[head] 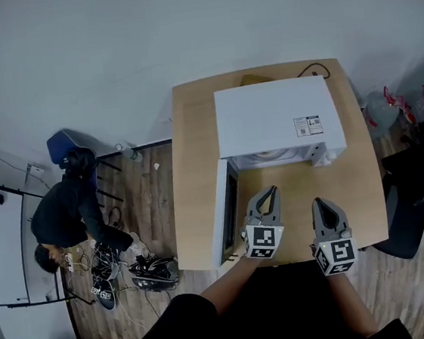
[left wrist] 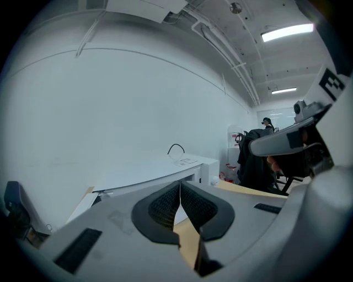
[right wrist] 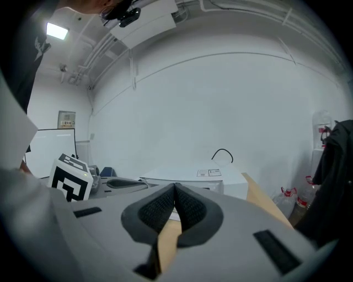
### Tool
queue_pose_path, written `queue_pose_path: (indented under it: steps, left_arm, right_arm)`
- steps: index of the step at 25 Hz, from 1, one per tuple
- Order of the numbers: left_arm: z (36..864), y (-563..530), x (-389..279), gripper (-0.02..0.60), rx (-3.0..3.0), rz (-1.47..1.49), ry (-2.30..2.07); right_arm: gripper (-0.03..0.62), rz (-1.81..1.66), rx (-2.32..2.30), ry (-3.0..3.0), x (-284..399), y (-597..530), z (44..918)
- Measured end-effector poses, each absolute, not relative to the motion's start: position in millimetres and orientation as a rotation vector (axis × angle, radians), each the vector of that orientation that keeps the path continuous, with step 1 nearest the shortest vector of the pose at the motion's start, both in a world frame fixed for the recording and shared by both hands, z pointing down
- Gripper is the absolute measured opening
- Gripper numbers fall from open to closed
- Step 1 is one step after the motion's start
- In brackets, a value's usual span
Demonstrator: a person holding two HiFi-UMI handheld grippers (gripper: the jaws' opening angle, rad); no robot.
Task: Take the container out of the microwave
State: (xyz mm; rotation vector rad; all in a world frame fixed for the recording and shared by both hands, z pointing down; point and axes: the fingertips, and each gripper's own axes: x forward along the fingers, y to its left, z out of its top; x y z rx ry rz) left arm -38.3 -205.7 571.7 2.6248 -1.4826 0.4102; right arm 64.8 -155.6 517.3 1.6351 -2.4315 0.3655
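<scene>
A white microwave [head: 278, 115] stands at the back of a wooden table [head: 196, 167]. Its door [head: 224, 213] hangs open to the left. Just inside the opening shows the pale rim of a round container [head: 271, 153]. My left gripper [head: 271, 190] is shut and empty, a little in front of the opening. My right gripper [head: 318, 202] is beside it, also shut and empty, slightly farther back. In the left gripper view the shut pads [left wrist: 180, 184] point at the microwave [left wrist: 165, 171]. In the right gripper view the closed pads [right wrist: 175, 187] face the microwave [right wrist: 204, 176].
A person [head: 68, 212] crouches on the floor at the left among cables [head: 124, 270]. A dark chair [head: 418, 179] stands right of the table. A black cord [head: 313, 70] runs behind the microwave. A bottle [head: 130, 153] lies by the wall.
</scene>
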Motion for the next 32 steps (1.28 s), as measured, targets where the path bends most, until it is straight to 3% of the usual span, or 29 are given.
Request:
queue_pose_path:
  steps: [23,32]
  left_arm:
    - [692.1,-337.8,-14.9,0.016,2.625,0.697,-1.388]
    - [720.7,-365.8,-12.4,0.142,2.624,0.798,-1.361]
  right_arm:
    - [0.06,0.481,1.683,-2.396,125.4,-227.6,535.0]
    - [0.06,0.508,1.658,-2.398,134.0,-229.7,543.2]
